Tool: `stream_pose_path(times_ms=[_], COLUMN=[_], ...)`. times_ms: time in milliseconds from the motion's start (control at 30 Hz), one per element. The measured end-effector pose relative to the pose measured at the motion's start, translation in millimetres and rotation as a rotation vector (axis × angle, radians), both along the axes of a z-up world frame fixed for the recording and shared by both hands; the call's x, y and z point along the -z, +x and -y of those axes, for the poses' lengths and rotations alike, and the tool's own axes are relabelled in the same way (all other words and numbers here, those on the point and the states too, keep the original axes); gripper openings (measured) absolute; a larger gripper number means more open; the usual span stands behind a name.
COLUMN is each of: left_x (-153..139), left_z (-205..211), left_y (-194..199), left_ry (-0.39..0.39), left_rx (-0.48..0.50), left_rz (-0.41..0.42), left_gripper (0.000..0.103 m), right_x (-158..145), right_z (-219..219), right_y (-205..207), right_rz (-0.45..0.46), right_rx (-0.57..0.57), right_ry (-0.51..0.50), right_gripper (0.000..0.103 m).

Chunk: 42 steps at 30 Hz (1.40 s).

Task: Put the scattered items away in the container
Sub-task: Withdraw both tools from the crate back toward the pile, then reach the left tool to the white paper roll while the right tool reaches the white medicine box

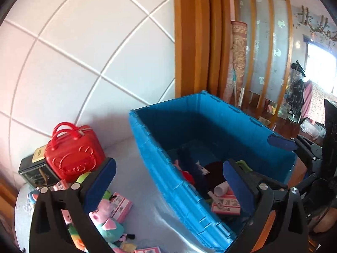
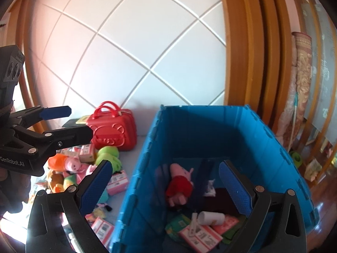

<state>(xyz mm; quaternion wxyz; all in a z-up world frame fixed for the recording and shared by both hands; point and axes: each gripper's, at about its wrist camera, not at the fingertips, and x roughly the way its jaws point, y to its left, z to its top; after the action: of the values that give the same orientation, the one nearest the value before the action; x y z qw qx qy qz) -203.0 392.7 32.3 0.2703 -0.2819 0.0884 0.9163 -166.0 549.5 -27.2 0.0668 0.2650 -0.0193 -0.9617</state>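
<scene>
The blue crate stands open on the pale table, close to the white tiled wall, and serves as the landmark here. Above its near end, the right gripper hangs with its blue-padded fingers spread wide and nothing between them. The left gripper straddles the crate's left wall, its jaws likewise parted and empty. Inside the crate lie a pig plush in a red dress, a white tube, pink boxes and a green packet. Left of the crate, a heap of plush toys and more pink boxes remains scattered on the table. Behind that heap, left of the crate, sits a red toy suitcase beside a black box.
</scene>
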Motion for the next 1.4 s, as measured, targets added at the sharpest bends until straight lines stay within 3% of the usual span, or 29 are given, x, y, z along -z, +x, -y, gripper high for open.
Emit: stream_pose_path(times_ms=[400, 700, 1100, 1400], left_x=[24, 58, 157, 249], left_z=[112, 200, 343, 448], left_y=[3, 5, 27, 35], left_ry=[0.018, 0.011, -0.022, -0.005], left_rx=[-0.140, -0.246, -0.433, -0.589], left_rz=[0.041, 0.094, 0.260, 0.414], left_gripper=[0.103, 0.103, 0.103, 0.103], right_x=[1, 24, 88, 150], right_z=[114, 203, 311, 356], right_y=[-4, -6, -14, -17], right_rz=[0.027, 0.088, 0.205, 0.333], right_rx=[-0.140, -0.237, -0.344, -0.364], right_ry=[0.043, 0.067, 0.093, 0.112], right_gripper=[0.103, 0.103, 0.103, 0.103])
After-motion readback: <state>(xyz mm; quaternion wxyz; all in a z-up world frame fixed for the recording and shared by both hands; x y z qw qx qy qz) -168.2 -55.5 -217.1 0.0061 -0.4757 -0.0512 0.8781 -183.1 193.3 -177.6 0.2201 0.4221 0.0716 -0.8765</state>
